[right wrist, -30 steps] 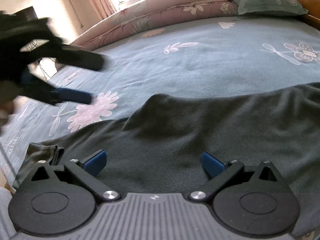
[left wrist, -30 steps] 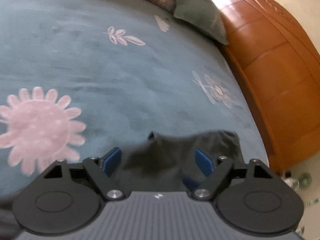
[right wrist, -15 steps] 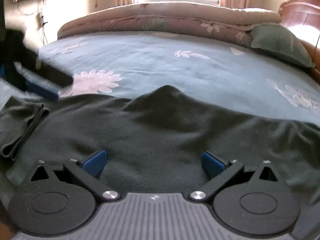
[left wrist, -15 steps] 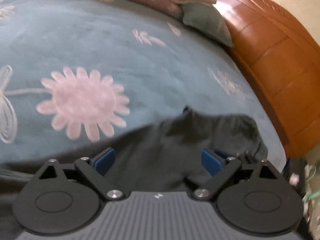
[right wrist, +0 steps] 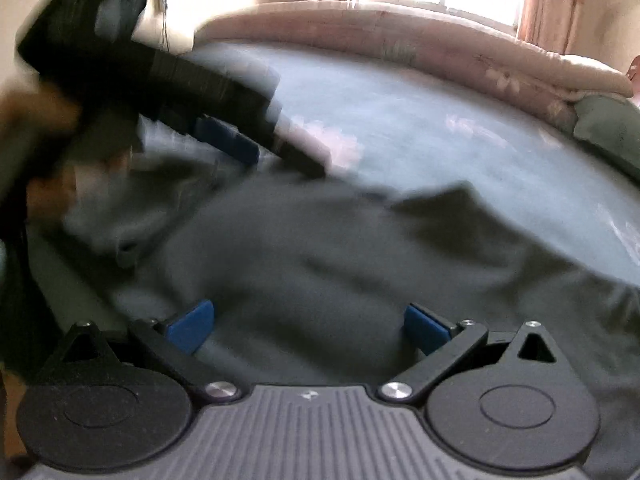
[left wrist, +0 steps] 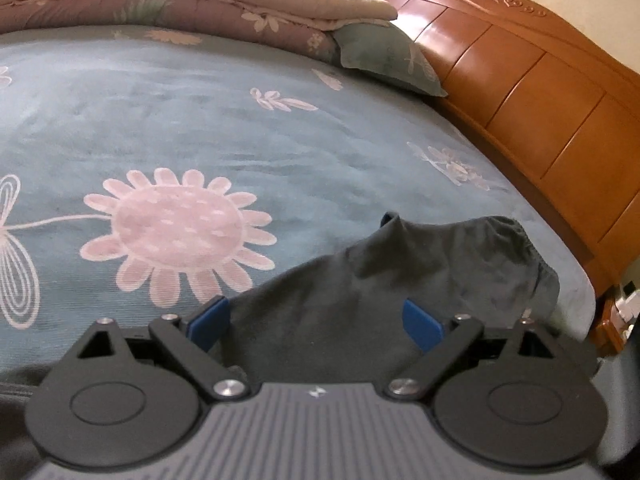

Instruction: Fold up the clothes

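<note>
**Dark garment spread on the bed, both claws released**

My right wrist view is smeared by motion, so I can only half read its left side: a blurred black shape with a blue pad there is the left gripper (right wrist: 240,148), and a blurred hand (right wrist: 44,116) sits behind it, but I cannot make out what the pad touches. My own gripper bodies cut off the bottom of both views, hiding the nearest edge of the cloth.

The dark grey garment (left wrist: 360,300) lies on the blue flowered bedspread (left wrist: 240,132), near the bed's front edge, with one peak of fabric standing up and a bunched end toward the wooden headboard (left wrist: 540,92). From the left wrist, the left gripper (left wrist: 316,316) has its blue pads wide apart over the cloth, gripping nothing. The right gripper (right wrist: 308,324) is likewise spread, fabric between but not pinched.

A folded quilt (left wrist: 200,4) and a green pillow (left wrist: 384,60) rest at the far side.
</note>
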`<state>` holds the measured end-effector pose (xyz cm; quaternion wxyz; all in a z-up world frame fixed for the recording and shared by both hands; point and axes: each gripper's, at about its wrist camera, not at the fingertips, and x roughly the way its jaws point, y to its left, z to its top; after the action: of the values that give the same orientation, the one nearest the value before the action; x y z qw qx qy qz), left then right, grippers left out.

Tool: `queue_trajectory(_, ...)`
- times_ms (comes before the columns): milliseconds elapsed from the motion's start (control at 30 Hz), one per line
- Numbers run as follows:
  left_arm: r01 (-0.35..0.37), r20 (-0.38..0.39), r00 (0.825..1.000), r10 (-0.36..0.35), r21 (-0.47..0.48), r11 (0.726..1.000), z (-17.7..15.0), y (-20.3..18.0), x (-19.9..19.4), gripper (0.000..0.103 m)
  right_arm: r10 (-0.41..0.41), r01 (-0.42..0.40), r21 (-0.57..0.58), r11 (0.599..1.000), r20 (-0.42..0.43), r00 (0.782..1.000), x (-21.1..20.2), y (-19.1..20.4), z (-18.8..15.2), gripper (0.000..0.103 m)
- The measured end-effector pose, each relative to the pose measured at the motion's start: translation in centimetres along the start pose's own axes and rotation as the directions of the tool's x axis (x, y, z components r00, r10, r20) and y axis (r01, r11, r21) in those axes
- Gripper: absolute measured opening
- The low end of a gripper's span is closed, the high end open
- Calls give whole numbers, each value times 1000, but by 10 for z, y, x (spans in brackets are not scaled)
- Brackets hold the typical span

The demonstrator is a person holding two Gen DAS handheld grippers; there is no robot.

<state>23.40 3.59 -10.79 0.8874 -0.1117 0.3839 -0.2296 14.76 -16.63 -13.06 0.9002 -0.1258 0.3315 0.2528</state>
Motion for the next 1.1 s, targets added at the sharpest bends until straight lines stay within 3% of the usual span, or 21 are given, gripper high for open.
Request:
queue_trajectory(100, -14, 15, 1000, 14, 10, 1000, 1, -2, -4, 93, -8, 9, 40, 999, -7, 1000, -12, -2, 1, 103)
queue_trajectory(167, -25, 22, 999, 24, 34, 999, 0, -6, -6, 93, -69, 69, 81, 994, 2, 998, -20, -12, 4, 103)
queue_trajectory(300, -46, 35, 998, 43, 82, 996, 0, -13, -9, 93, -175, 200, 259, 945, -116, 978, -19, -52, -7, 103)
queue_trajectory(500, -38, 55, 998, 33, 84, 996, 3, -14, -15, 93, -163, 211, 384, 899, -155, 974, -39, -85, -10, 103)
queue_trajectory(633, -26, 50, 999, 21, 89, 996, 3, -15, -14, 93, -171, 211, 576, 789, -124, 977, -44, -132, -28, 103)
queue_trajectory(767, -22, 37, 999, 18, 98, 995, 2, -17, -11, 93, -179, 188, 737, 649, -92, 979, -50, -176, -46, 103)
queue_trajectory(800, -22, 36, 999, 18, 96, 995, 2, -17, -11, 93, -168, 169, 756, 632, -79, 983, -52, -178, -50, 103)
queue_trajectory(867, -24, 34, 999, 21, 95, 995, 2, -17, -9, 93, -154, 150, 760, 632, -66, 986, -56, -177, -54, 103)
queue_trajectory(1100, -17, 31, 999, 14, 102, 995, 3, -20, -7, 93, -188, 217, 663, 716, -116, 975, -51, -162, -46, 103)
